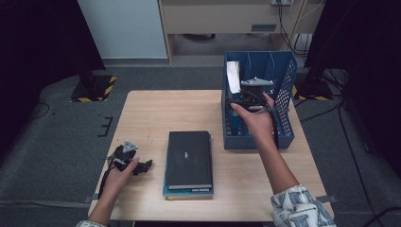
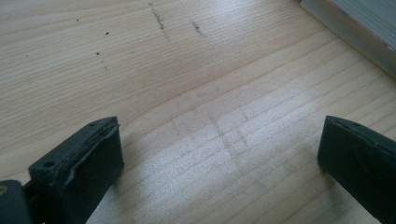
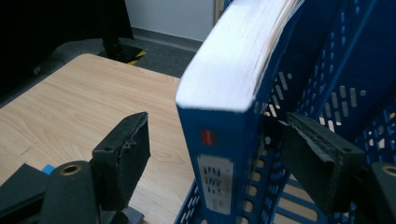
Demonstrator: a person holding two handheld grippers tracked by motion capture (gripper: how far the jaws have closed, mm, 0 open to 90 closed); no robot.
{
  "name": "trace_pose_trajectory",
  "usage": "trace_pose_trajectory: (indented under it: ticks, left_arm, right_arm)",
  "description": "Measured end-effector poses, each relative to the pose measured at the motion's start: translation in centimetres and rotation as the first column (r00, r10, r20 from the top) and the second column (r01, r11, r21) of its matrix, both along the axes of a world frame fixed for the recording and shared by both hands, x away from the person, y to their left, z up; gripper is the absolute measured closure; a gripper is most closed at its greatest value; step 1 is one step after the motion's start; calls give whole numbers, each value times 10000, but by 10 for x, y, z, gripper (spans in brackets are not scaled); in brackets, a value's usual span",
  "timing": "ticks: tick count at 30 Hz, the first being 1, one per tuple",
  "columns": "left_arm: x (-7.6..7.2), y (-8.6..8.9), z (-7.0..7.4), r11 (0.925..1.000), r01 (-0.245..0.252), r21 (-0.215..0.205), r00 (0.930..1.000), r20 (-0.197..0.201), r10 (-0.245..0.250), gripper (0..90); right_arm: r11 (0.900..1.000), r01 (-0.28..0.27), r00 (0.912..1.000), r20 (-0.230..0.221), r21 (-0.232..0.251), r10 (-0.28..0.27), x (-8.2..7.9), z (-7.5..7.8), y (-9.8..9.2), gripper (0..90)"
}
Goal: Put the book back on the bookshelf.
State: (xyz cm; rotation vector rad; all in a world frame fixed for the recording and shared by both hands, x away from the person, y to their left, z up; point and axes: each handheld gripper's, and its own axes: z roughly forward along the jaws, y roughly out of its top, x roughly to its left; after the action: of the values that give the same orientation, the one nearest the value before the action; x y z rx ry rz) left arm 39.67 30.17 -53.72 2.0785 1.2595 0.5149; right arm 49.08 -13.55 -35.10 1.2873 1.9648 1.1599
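A blue book [image 3: 224, 116] stands upright on its bottom edge in the left-hand slot of the blue file rack [image 1: 283, 94], spine toward the person and white page edges facing up. It leans against the slot's perforated divider, which would keep it from toppling once nothing grips it. In the high view it shows as a pale sliver [image 1: 232, 76] at the rack's near left corner.

The right tongs [image 3: 212, 154] straddle that spine. The jaws stand well apart, one on each side of the book, with clear daylight between each black pad and the cover; they touch nothing. That reads as a release, with the book shelved and resting on its own.

Over on the left, the left tongs [image 2: 219, 154] rest low on the tabletop [image 1: 146, 109], wide open and empty, bare wood grain between the jaws. That hand looks parked out of the way while the right one works; from above the left tongs [image 1: 125, 158] sit at the near left edge.

Between the two hands lies a stack of books [image 1: 189, 161], a black one on top and a blue-edged one beneath, flat on the tabletop just left of the rack. A corner of that stack pokes into the left gripper view [image 2: 364, 28]. They likely go next into the slots that stand free.
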Motion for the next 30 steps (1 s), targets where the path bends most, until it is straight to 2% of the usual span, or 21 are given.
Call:
trace_pose_trajectory:
  ticks: [2,4,6,7,10,13,14,15,17,18,20,21,22,24,25,27,28,29,30]
  left_arm:
    - [0,0,0,10000,1,32,10000,-14,-1,0]
    - [0,0,0,10000,-11,33,10000,-23,11,0]
    - [0,-1,1,9999,-82,74,9999,-89,82,0]
    - [0,-1,1,9999,-82,74,9999,-89,82,0]
    - [-1,-5,2,9997,-203,136,9996,-211,206,0]
    - [-1,-6,2,9997,-223,114,9995,-211,226,0]
    - [-1,-6,2,9997,-226,107,9995,-207,228,0]
    - [-2,-6,1,9997,-223,97,9996,-181,225,0]
    - [-2,-6,1,9997,-221,99,9996,-182,223,0]
    - [-2,-6,2,9997,-216,115,9996,-199,218,0]
    - [-2,-6,2,9997,-205,152,9995,-223,208,0]
    - [-2,-6,2,9997,-195,143,9996,-217,198,0]
    - [-2,-6,2,9997,-195,143,9996,-217,198,0]
    - [-2,-6,1,9998,-165,114,9997,-159,167,0]
    - [-2,-6,1,9998,-165,114,9997,-159,167,0]
    - [-2,-7,0,9999,-161,33,9999,-18,161,0]
    - [-2,-7,0,9999,-161,33,9999,-18,161,0]
    - [-2,-8,0,9999,-149,25,9999,-11,149,0]
    - [-2,-8,0,9999,-149,25,9999,-11,149,0]
  right_arm:
    - [9999,-153,9998,105,-18,154,-12,-4,-5,221]
    - [9999,-162,9998,125,7,162,-15,-6,-6,216]
    - [9992,-359,9993,148,163,357,-31,-14,-10,203]
    - [9992,-359,9993,148,163,357,-31,-14,-10,203]
    - [9980,-628,9980,16,-96,629,-48,-29,-9,203]
    - [9958,-911,9958,-124,74,912,-59,-42,-6,193]
    - [9958,-911,9958,-124,74,912,-59,-42,-6,193]
    - [9938,-1100,9938,-169,131,1102,-65,-51,-3,196]
    - [9932,-1166,9930,-181,41,1167,-67,-55,-2,206]
    - [9890,-1468,9890,-215,-174,1465,-72,-62,3,232]
    - [9861,-1638,9864,-207,-277,1633,-75,-66,5,234]
    - [9797,-1971,9802,-265,-370,1962,-78,-75,11,242]
    - [9797,-1971,9802,-265,-370,1962,-78,-75,11,242]
    - [9709,-2370,9710,-395,-332,2357,-83,-85,19,252]
    - [9709,-2370,9710,-395,-332,2357,-83,-85,19,252]
    - [9610,-2732,9617,-340,-424,2719,-87,-94,27,282]
    - [9610,-2732,9617,-340,-424,2719,-87,-94,27,282]
    - [9450,-3241,9456,-448,-431,3222,-91,-99,33,289]
    - [9450,-3241,9456,-448,-431,3222,-91,-99,33,289]
